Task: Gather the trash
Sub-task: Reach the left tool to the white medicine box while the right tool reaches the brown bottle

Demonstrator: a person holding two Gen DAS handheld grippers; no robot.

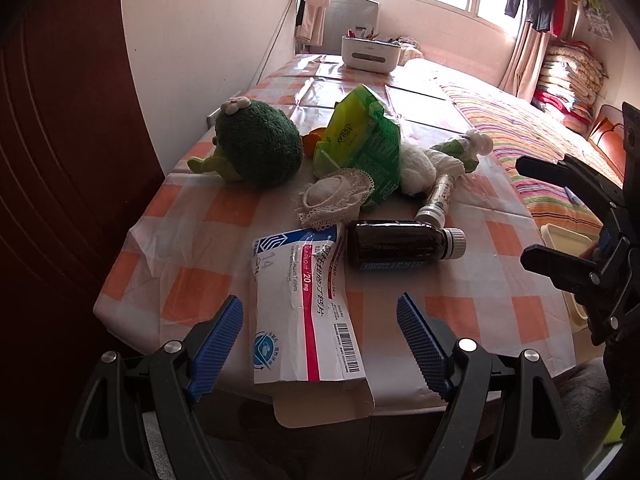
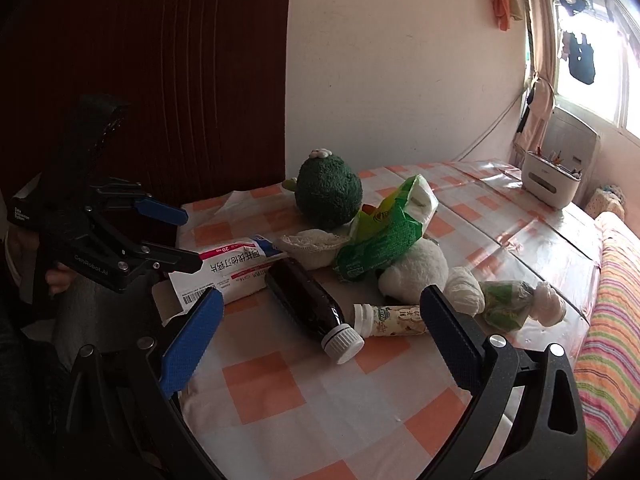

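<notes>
On the worktop, covered in an orange-and-white checked plastic cloth, my inventory runs as follows. At the near edge: a white, blue and pink flattened cardboard medicine box, its open flap hanging over the rim. Just beside it, to its right: a dark brown plastic bottle with a white cap, lying on its side. Next to the cap: a small patterned tube-shaped bottle with a white cap, also lying down. Behind these, a close cluster: a cream lace-edged fabric piece, a crumpled green plastic wrapper, a fluffy green plush toy, a white plush toy and a small knotted clear bag with green contents.

My left hand-held gripper is open, its blue pads either side of the medicine box, not touching it. My right hand-held gripper is open too, above bare cloth at the near right corner, the dark bottle's cap between its pads but farther off.

Open room: the far half of the worktop is bare up to a white rectangular container. A striped bed borders the right edge, a dark wooden panel the left.
</notes>
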